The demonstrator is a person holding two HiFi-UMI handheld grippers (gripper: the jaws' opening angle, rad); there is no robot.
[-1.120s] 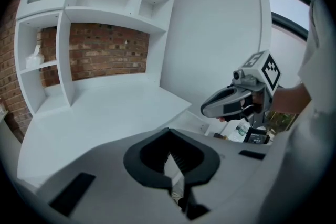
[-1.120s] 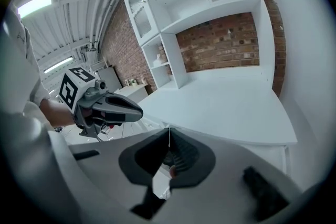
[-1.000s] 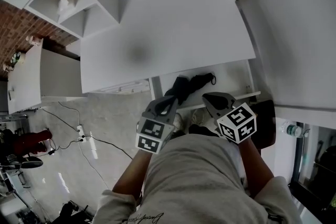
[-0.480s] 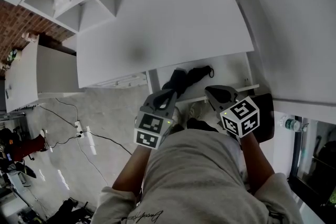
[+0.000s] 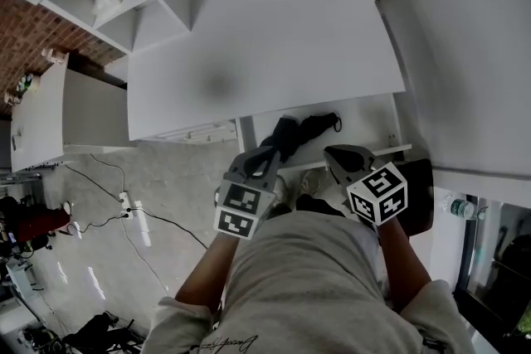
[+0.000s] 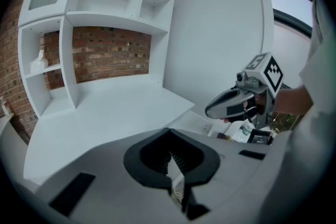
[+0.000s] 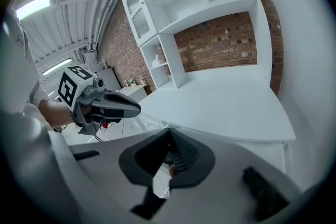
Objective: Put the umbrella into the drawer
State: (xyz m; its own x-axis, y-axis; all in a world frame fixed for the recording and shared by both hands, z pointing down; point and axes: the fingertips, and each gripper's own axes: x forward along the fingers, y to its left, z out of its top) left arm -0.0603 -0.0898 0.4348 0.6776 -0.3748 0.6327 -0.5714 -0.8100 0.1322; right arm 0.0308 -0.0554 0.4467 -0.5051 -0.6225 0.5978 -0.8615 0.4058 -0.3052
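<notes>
Umbrella (image 5: 303, 131) lies in the drawer (image 5: 369, 113) under the desk (image 5: 265, 37), my left gripper (image 5: 264, 156) and right gripper (image 5: 335, 153) side by side before it, shelves (image 5: 124, 0) at the desk's back left.

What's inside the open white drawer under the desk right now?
A black folded umbrella lies in the white drawer. The white desktop covers the drawer's back, and the left gripper hides the umbrella's near end.

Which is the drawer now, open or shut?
Open: the drawer sticks out from under the desk, and the black umbrella lies inside it.
</notes>
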